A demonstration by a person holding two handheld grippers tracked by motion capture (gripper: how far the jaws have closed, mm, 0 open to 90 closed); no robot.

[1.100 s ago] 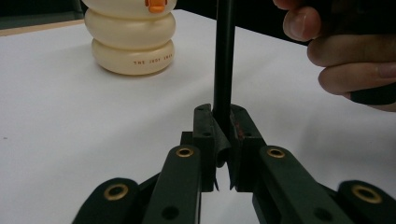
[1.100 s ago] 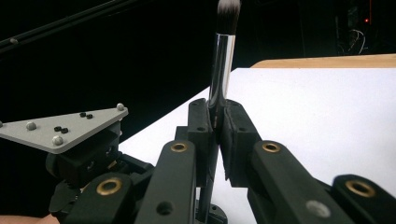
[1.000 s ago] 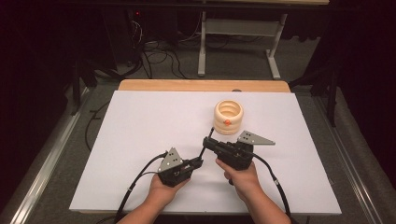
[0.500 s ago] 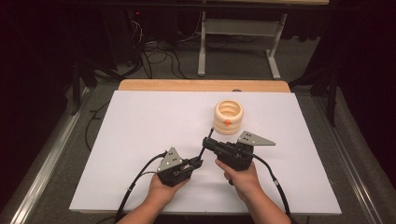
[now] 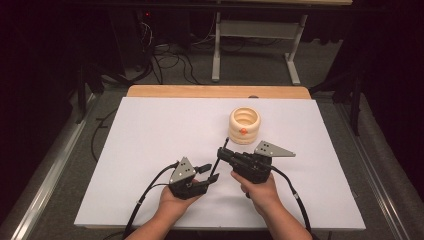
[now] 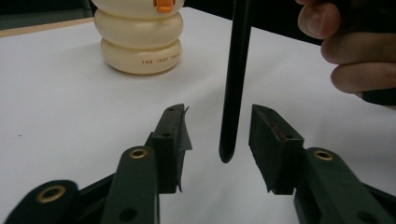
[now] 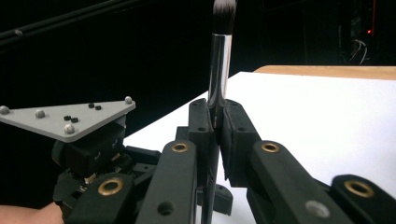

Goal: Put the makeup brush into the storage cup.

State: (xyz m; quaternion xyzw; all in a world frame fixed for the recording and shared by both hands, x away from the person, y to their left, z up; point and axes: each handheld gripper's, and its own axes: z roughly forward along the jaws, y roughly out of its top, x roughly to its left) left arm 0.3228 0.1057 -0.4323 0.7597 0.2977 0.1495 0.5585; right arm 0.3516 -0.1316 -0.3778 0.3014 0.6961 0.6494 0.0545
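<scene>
A black-handled makeup brush (image 5: 218,159) with a silver ferrule (image 7: 219,60) stands tilted between the two grippers near the table's front. My right gripper (image 5: 223,152) is shut on the brush's handle, with the pads pressing it just below the ferrule (image 7: 215,116). The handle's rounded lower end (image 6: 235,79) hangs between the pads of my left gripper (image 6: 219,140), which do not touch it. Its jaws have just been opening. In the high view the left gripper (image 5: 211,174) points right, at the brush's lower end. A cream ringed holder (image 5: 244,125) with an orange mark stands farther back.
The white table top (image 5: 150,135) has a wooden strip (image 5: 215,91) along its far edge. The right hand's fingers (image 6: 355,51) are close on the right in the left gripper view. Cables (image 5: 150,195) trail from both grippers toward the front edge. Floor and desk legs lie beyond.
The left gripper's jaws have spread apart around the brush's lower end. Both hands and the brush have stayed where they were.
</scene>
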